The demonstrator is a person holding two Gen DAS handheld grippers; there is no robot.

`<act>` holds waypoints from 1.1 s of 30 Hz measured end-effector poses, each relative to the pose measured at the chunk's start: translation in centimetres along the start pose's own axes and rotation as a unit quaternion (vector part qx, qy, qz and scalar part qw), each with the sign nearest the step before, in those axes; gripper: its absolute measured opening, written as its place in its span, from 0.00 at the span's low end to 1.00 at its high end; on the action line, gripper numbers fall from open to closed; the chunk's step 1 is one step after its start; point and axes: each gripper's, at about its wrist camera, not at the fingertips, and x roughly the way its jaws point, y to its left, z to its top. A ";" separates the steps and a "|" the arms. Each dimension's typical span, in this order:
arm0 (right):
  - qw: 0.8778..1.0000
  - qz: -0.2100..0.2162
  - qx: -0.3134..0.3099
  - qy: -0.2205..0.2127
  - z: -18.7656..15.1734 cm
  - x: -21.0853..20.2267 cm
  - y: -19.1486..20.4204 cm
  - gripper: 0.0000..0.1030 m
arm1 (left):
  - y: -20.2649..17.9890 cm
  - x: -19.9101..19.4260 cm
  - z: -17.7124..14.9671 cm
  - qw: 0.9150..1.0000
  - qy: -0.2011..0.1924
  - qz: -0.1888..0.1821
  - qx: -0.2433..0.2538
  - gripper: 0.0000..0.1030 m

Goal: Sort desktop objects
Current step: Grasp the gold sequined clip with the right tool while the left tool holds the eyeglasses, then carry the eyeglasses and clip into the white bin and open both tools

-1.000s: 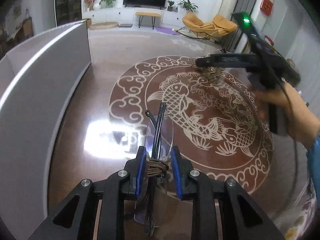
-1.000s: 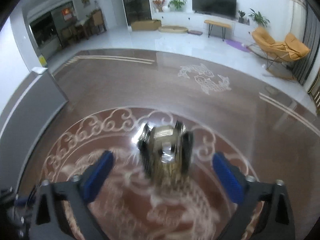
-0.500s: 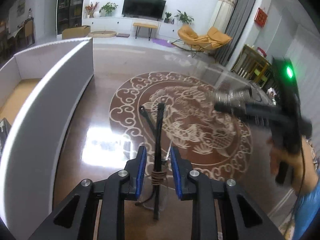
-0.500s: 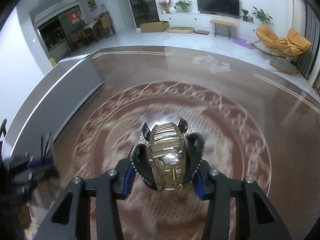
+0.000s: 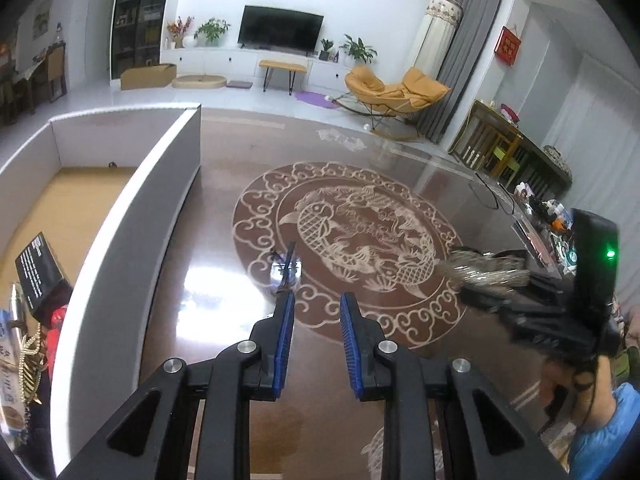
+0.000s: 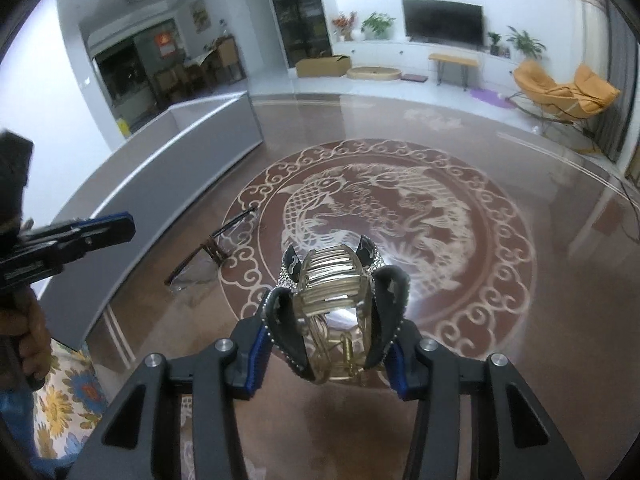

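Now my right gripper [image 6: 328,320] is clamped on the hair clip [image 6: 334,304], left gripper [image 5: 316,328] agape over the glasses [image 6: 212,252]; next, I carry it to the box [image 5: 120,216].

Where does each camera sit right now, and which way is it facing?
Left wrist: on the left gripper, looking along its open fingers across the table at the glasses, box to the left; right gripper at right.
Right wrist: on the right gripper, shut on the hair clip, facing the TV wall; left gripper at left.
Shared: glasses, box, table's fish pattern.
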 end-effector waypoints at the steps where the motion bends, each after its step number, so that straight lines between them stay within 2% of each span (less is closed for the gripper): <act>1: 1.000 0.001 0.005 -0.001 -0.3 -0.4 -0.1 0.47 | 0.3 0.4 -0.1 1.000 0.006 -0.003 0.002 0.23; 3: 1.000 0.003 0.011 -0.003 -0.5 -1.0 -0.4 0.47 | 0.4 2.2 -0.1 0.999 0.038 -0.022 0.023 0.24; 5: 1.000 0.008 0.014 -0.005 -1.1 -1.5 -0.1 0.47 | 0.3 4.2 -0.3 0.997 0.065 -0.018 0.046 0.32; 8: 1.000 0.020 0.019 -0.006 -1.8 -1.7 0.2 0.47 | 0.1 7.0 -0.4 0.994 0.082 0.012 0.075 0.39; 11: 0.999 0.027 0.021 -0.006 -2.3 -1.9 0.8 0.47 | -0.1 10.0 -0.2 0.990 0.101 0.047 0.086 0.40; 14: 0.999 0.031 0.022 -0.008 -2.7 -2.4 1.1 0.47 | -0.6 11.3 -0.5 0.988 0.104 0.048 0.100 0.38; 15: 0.999 0.032 0.022 -0.009 -2.7 -2.6 1.1 0.47 | -0.9 11.4 -0.5 0.988 0.097 0.055 0.110 0.31; 16: 0.999 0.032 0.021 -0.009 -2.8 -2.9 1.4 0.47 | -1.2 11.5 -0.6 0.986 0.092 0.065 0.120 0.13; 17: 0.999 0.032 0.020 -0.010 -2.9 -3.2 1.5 0.47 | -1.4 11.5 -0.6 0.986 0.088 0.067 0.127 0.10; 22: 0.999 0.029 0.015 -0.020 -3.1 -4.3 2.0 0.47 | -1.2 9.9 -0.7 0.991 0.055 0.056 0.105 0.10; 29: 0.999 0.025 0.020 -0.017 -3.6 -4.3 1.7 0.47 | -1.6 3.5 0.0 0.998 -0.009 0.017 0.060 0.10; 33: 0.999 0.025 0.024 -0.017 -3.8 -4.4 1.7 0.47 | -1.5 -0.2 0.9 0.999 -0.040 -0.008 0.030 0.10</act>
